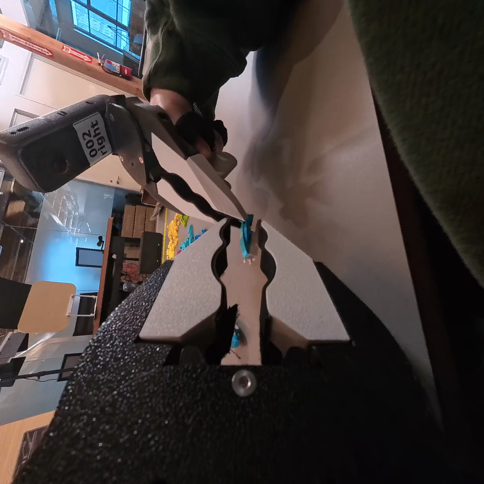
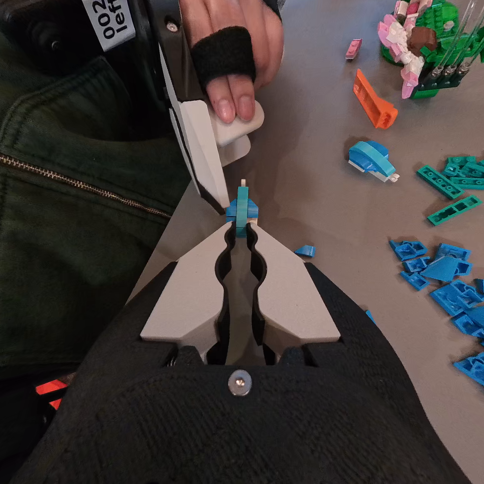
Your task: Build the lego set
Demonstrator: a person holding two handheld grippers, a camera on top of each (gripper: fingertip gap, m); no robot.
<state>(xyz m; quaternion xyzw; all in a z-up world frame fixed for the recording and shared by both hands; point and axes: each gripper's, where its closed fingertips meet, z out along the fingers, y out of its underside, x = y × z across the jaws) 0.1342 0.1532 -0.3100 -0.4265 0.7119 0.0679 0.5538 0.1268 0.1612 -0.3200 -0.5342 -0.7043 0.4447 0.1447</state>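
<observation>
A small Lego assembly (image 2: 242, 209) of blue, teal and white pieces is held in the air over the near edge of the grey table (image 2: 327, 222). My right gripper (image 2: 241, 226) is shut on its lower end. My left gripper (image 2: 222, 205) reaches in from the upper left, and its fingertip presses against the blue side. In the left wrist view the assembly (image 1: 247, 238) sits between the tips of my left gripper (image 1: 242, 222), which is closed on it. The right gripper (image 1: 245, 217) meets it there from the upper left.
A second, similar blue and teal assembly (image 2: 372, 159) lies on the table. Nearby are an orange brick separator (image 2: 373, 100), a green and pink flower model (image 2: 429, 44), teal plates (image 2: 455, 178), loose blue pieces (image 2: 445, 275) and a blue slope (image 2: 305, 250). A person's dark green jacket (image 2: 78, 209) fills the left.
</observation>
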